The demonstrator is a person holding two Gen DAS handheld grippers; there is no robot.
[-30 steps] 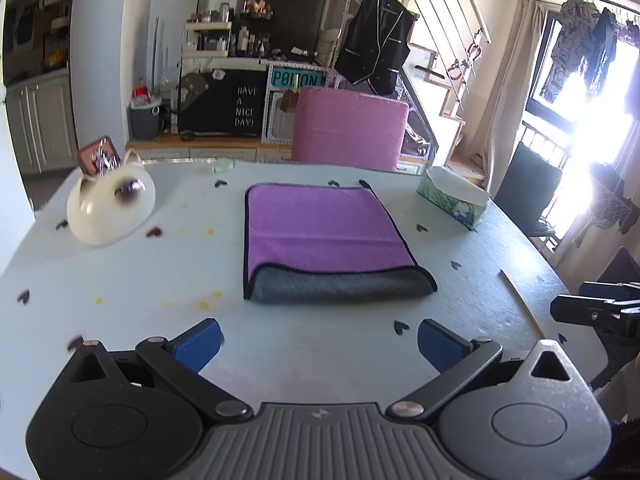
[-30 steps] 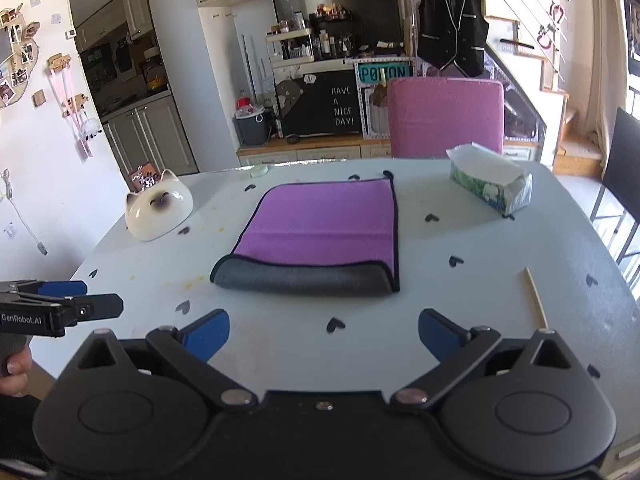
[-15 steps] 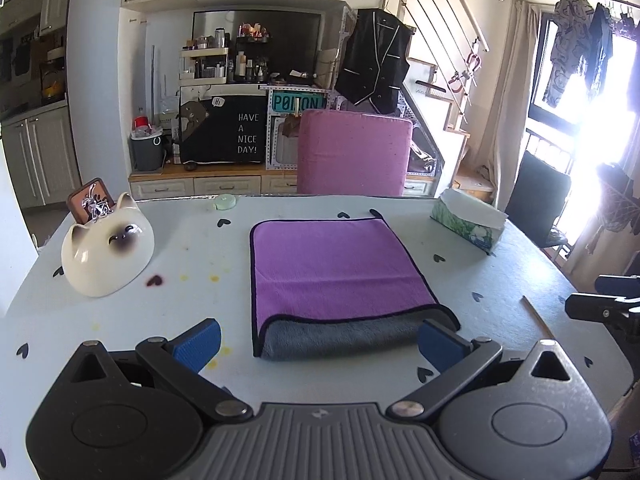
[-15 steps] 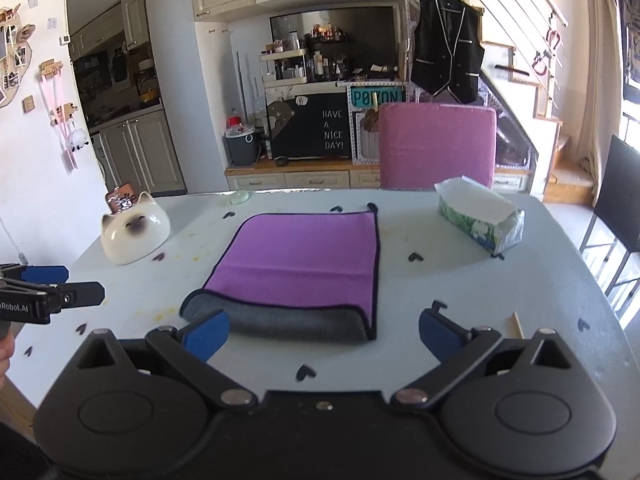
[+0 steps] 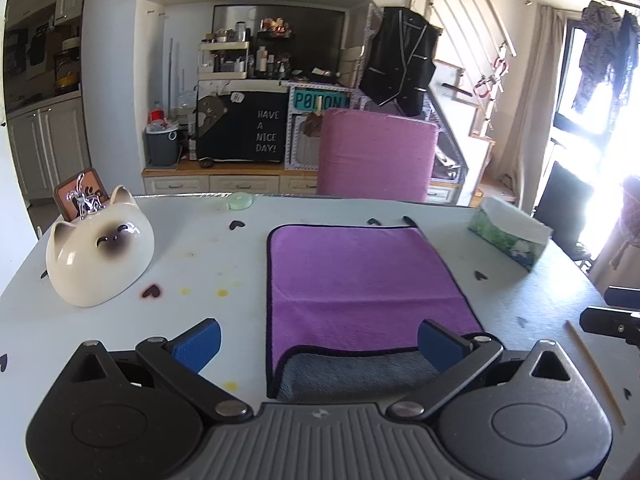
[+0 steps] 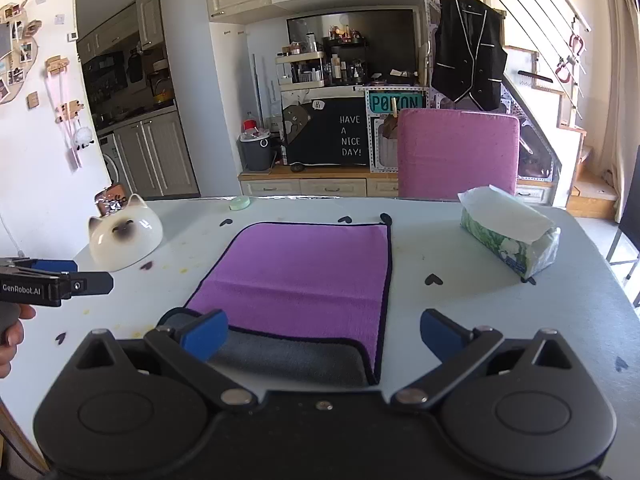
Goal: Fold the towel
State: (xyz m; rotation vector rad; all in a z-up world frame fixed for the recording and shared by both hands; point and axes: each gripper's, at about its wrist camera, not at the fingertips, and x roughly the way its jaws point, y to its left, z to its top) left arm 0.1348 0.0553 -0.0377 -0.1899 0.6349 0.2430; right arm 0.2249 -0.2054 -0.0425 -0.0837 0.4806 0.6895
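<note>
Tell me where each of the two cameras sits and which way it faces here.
Left wrist: sits on the left gripper, looking forward across the table at the towel; both open fingers show, and the right gripper's tip at the right edge.
Right wrist: sits on the right gripper, facing the same way from further right; its open fingers show, plus the left gripper and the person's hand at the left edge.
Shared: towel, cat figure, tissue box, pink chair.
</note>
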